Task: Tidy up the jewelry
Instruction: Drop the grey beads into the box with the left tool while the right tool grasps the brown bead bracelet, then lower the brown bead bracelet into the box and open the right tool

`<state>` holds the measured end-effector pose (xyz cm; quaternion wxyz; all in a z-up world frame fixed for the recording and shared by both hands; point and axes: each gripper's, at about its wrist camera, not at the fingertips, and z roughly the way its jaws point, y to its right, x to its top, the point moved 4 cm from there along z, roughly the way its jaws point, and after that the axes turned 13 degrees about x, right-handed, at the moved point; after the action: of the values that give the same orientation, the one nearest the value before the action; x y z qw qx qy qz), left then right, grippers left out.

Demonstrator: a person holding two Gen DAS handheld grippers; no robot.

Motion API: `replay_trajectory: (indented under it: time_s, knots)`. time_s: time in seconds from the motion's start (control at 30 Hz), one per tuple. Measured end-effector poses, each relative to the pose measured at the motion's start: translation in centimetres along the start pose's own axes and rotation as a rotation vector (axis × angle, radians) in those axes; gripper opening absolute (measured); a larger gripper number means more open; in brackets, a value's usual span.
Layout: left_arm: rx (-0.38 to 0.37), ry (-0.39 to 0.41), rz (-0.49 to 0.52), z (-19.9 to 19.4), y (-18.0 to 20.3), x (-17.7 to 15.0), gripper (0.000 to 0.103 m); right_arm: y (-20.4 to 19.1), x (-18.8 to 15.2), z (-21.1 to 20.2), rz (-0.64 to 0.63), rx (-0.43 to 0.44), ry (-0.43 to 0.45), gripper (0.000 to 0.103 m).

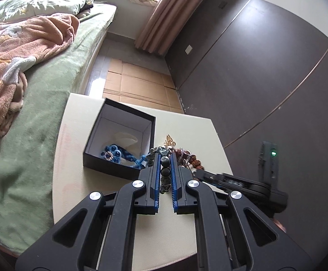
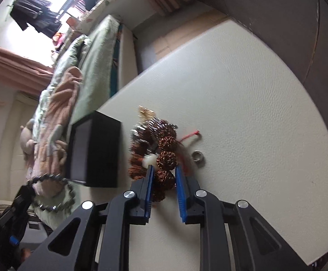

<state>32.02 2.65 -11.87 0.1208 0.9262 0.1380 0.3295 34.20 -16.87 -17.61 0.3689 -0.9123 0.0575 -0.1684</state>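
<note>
Left gripper (image 1: 165,158) jaws clamp dark bead bracelet (image 1: 165,171); no writing legible.

The cream table top (image 2: 243,103) looks like pebbled, faintly shiny leatherette, the black box (image 2: 100,149) like matt card with a white paper lining, the dark green bracelet (image 1: 165,168) has polished stone beads, the brown bracelet (image 2: 166,158) rough knobbly seeds, and the ring (image 2: 198,156) is glossy metal.

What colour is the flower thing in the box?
Blue, clearest in the left wrist view: flower ornament inside the black box.
</note>
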Motion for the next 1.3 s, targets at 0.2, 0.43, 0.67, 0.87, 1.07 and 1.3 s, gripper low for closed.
replay_trajectory:
  time_s: [0.2,0.43,0.67,0.87,1.07,1.3]
  knots:
    - [-0.010,0.024,-0.013,-1.0,-1.1,1.2,0.009,-2.7,0.3,-3.0,-0.059,0.035,0.038,0.018]
    - [-0.022,0.029,-0.026,-0.8,-2.0,2.4,0.009,-5.5,0.5,-5.9,-0.124,0.034,0.080,0.018]
    - [-0.023,0.020,-0.026,0.7,-2.2,3.9,0.009,-7.9,1.1,-8.6,-0.173,0.048,0.119,0.018]
    - [-0.013,-0.009,-0.034,2.8,-1.9,4.6,0.011,-10.0,1.7,-9.8,-0.213,0.055,0.132,0.018]
    - [0.001,0.026,-0.056,3.3,-2.0,5.1,0.071,-12.2,2.3,-10.6,-0.244,0.075,0.147,0.018]
    - [0.006,0.024,-0.067,2.7,-3.3,5.3,0.071,-15.3,3.1,-11.3,-0.297,0.111,0.161,0.018]
